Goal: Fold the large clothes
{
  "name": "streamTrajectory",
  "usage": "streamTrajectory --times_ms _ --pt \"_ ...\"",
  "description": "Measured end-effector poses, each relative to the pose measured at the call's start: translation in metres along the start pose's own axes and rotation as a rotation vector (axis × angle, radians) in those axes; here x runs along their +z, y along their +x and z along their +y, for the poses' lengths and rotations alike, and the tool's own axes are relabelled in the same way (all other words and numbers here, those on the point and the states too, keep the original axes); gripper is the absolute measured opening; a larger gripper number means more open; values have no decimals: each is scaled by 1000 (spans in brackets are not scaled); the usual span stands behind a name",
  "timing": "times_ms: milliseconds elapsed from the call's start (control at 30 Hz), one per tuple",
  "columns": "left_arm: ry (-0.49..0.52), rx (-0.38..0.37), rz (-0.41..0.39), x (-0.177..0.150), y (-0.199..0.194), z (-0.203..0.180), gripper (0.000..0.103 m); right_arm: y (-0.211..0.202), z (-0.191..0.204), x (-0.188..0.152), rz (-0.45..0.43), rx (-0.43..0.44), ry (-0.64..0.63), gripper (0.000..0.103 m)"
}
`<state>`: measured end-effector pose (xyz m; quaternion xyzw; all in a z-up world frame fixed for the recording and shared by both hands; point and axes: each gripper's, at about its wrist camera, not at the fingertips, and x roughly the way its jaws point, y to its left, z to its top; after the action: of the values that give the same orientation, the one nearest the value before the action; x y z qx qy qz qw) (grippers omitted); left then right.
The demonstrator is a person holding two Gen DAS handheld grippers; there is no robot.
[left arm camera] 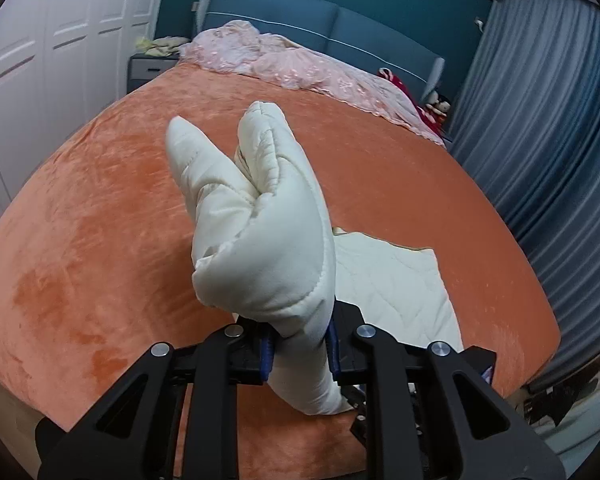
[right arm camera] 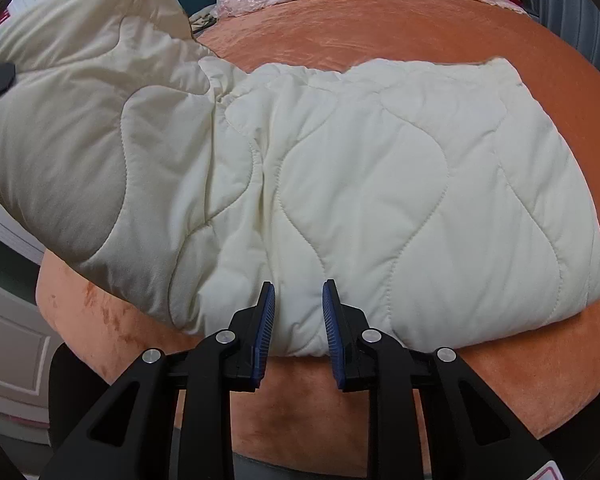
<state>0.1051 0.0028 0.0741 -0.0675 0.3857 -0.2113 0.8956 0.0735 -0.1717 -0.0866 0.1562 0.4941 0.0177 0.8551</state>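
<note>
A cream quilted garment (right arm camera: 360,184) lies partly folded on the orange bed (right arm camera: 440,28). Its left part is lifted up off the bed (right arm camera: 72,128). My left gripper (left arm camera: 300,354) is shut on a thick bunched fold of the garment (left arm camera: 260,232), which stands up in front of the camera; the rest of the garment lies flat to the right (left arm camera: 396,280). My right gripper (right arm camera: 298,320) is at the garment's near edge, its blue pads (right arm camera: 265,320) on either side of a fold, with a gap between them; it looks open.
A pink crumpled duvet (left arm camera: 284,56) lies at the head of the bed by the blue headboard (left arm camera: 340,28). White wardrobes (left arm camera: 40,60) stand left, grey curtains (left arm camera: 548,128) right. Dark items lie on the floor at the right (left arm camera: 556,396).
</note>
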Motion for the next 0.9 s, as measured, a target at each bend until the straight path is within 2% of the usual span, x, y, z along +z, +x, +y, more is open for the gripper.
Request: streamTrajectory --times_ms 100,267,467,567,633,700,767,833,900 --pt "99 -28 21 -3 13 -41 19 -17 -19 -5 -25 13 32 21" --pt "214 -84 84 -18 44 -95 19 -44 -65 -10 -54 -20 105 22" --pt "295 -114 229 -53 97 -148 19 -75 -136 -19 -88 -67 262 26" --pt "319 -85 293 -74 114 -160 20 -90 -162 -24 -103 -88 317 27" --pt "318 -57 303 -80 113 -164 25 -101 -173 -23 -115 -89 341 27" --pt "286 -90 295 -77 99 -160 48 -114 -175 -21 -139 -89 348 28" --pt "255 -133 275 -72 77 -153 58 -129 -172 -14 -179 -78 332 32" --pt "241 -150 249 -65 53 -143 62 -143 -166 -4 -221 -63 308 38" --pt "224 -131 213 -58 37 -132 64 -156 -153 9 -265 -35 272 46"
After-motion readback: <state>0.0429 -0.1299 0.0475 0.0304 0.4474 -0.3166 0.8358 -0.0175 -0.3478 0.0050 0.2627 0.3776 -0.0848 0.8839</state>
